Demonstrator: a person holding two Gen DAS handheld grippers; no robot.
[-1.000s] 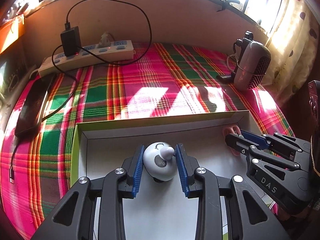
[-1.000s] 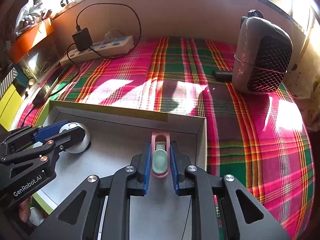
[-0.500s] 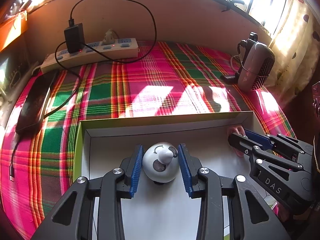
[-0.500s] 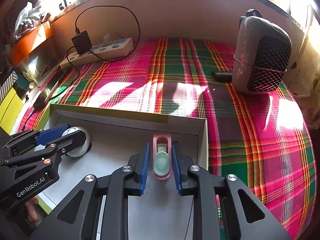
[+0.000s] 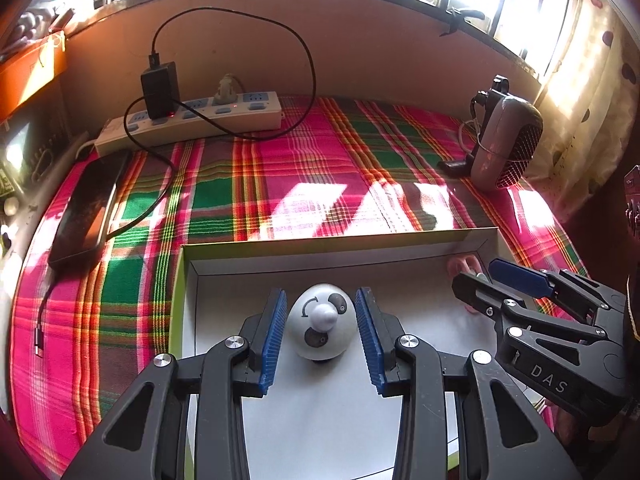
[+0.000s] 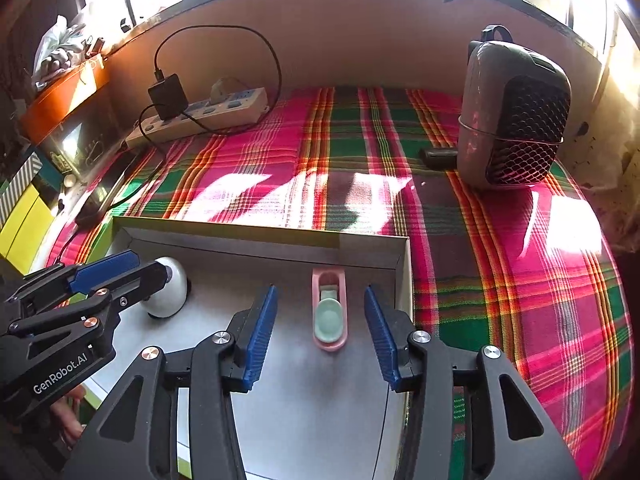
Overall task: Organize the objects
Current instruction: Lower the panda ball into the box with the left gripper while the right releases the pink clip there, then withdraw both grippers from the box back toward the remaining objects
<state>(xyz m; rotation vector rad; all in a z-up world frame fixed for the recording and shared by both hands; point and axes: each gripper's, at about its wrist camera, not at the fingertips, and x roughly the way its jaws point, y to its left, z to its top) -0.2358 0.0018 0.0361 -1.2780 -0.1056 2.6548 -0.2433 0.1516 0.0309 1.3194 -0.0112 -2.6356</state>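
A white round panda-faced toy (image 5: 321,323) stands on the floor of a shallow white box (image 5: 400,243). My left gripper (image 5: 321,338) is open, its blue pads on either side of the toy with a small gap. The toy also shows in the right wrist view (image 6: 170,292). A small pink case with a mint-green insert (image 6: 329,314) lies flat in the box near its right wall (image 6: 403,276). My right gripper (image 6: 320,336) is open wide around it, not touching. In the left wrist view the pink case (image 5: 464,265) is mostly hidden behind the right gripper (image 5: 486,280).
The box sits on a pink and green plaid cloth (image 5: 312,168). A power strip with a black charger (image 5: 188,116) lies along the back wall. A black phone (image 5: 86,208) lies at the left. A small grey heater (image 6: 514,120) stands at the back right.
Both grippers have opened: the left let go of the panda toy, the right let go of the pink case. Both objects now rest on the box floor. Both grippers drew back slightly.
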